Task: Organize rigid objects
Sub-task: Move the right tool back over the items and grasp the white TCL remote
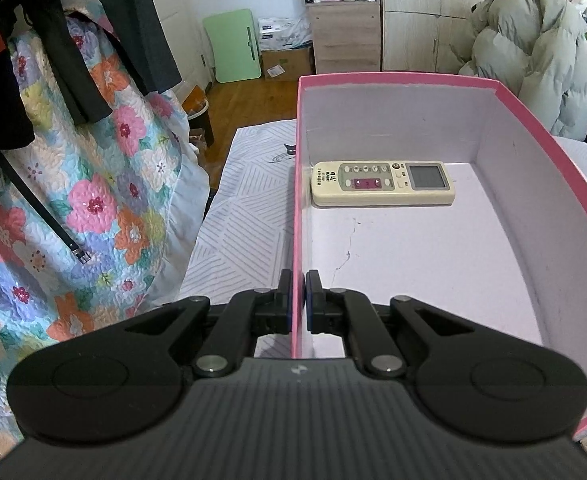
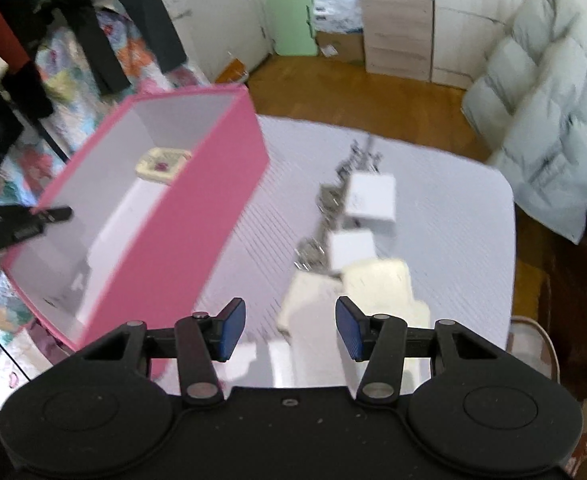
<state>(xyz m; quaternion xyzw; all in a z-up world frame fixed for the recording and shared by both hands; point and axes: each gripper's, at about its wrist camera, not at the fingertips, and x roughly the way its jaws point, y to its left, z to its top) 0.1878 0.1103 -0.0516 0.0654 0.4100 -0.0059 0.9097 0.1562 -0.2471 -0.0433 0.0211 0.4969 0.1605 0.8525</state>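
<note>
A pink box [image 1: 525,120] with a white inside stands on the table, and a cream remote control [image 1: 381,184] lies in it at the far left. My left gripper [image 1: 299,300] is shut on the box's left wall [image 1: 297,200], one finger on each side. In the right wrist view the box [image 2: 197,200] is at the left with the remote [image 2: 161,164] inside and the left gripper [image 2: 33,220] on its rim. My right gripper [image 2: 290,328] is open and empty above cream objects [image 2: 377,292], two white cubes [image 2: 369,200] and metal pieces [image 2: 333,208]. This view is blurred.
The table has a pale striped cloth [image 2: 453,240]. A floral quilt [image 1: 73,200] and dark hanging clothes [image 1: 73,40] are at the left. A grey puffer jacket [image 2: 553,120] is at the right. A wooden cabinet [image 1: 345,36] and a green board [image 1: 233,46] stand beyond on the wood floor.
</note>
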